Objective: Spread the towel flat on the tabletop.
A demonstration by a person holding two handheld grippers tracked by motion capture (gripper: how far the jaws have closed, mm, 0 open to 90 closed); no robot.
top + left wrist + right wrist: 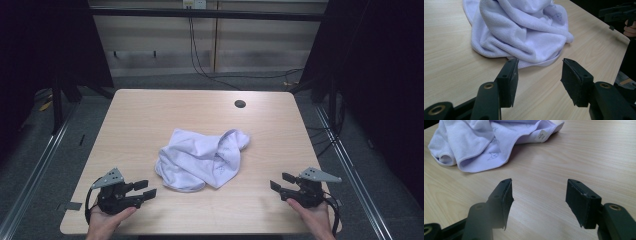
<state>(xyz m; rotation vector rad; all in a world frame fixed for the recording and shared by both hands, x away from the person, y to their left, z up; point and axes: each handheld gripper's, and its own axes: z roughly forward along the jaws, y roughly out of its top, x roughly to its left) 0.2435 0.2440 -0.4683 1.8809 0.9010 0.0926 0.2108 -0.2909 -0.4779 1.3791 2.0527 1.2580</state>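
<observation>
A crumpled pale lilac-white towel (202, 159) lies in a heap near the middle of the wooden table (150, 110). My left gripper (148, 189) rests at the front left, held by a hand, its jaws open and empty, pointing toward the towel's near edge. In the left gripper view the towel (521, 32) sits just beyond the open left gripper (539, 72). At the front right my right gripper (280, 182) is open and empty too, aimed left at the cloth. In the right gripper view the towel (489, 142) with its small white label (541, 135) lies well ahead of the right gripper (539, 192).
A round cable hole (240, 104) sits near the table's far right corner. Cables (200, 60) hang behind the table against a wooden wall. Metal rails (30, 170) run along the floor on both sides. Bare tabletop surrounds the towel.
</observation>
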